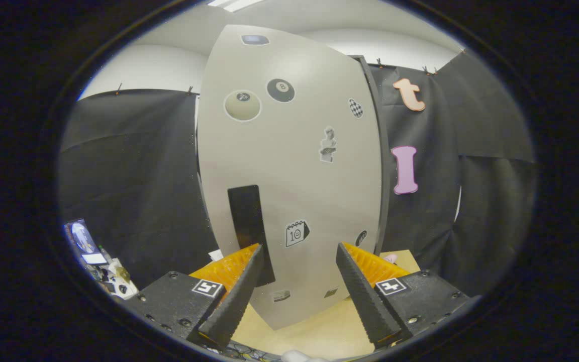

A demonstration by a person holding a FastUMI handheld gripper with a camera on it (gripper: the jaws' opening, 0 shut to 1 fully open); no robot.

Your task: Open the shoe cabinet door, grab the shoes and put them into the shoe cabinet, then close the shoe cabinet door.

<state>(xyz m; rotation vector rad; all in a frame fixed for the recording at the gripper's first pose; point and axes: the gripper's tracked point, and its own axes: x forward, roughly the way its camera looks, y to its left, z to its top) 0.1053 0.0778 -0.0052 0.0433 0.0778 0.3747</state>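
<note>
Gripper view: tongs (297,296) spread wide, holding nothing, above the desk (319,332). Just beyond them stands the shoe cabinet door (289,166), seemingly shut, dark handle (250,231) by the left finger. Fits door-opening or just-closed; shoes unseen, so I cannot tell.

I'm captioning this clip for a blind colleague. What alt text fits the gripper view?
The open claw faces a closed, pale shoe cabinet door covered in stickers, with nothing between the fingers. A dark vertical handle sits just beyond one finger, and the cabinet stands on a light wooden surface.
</note>
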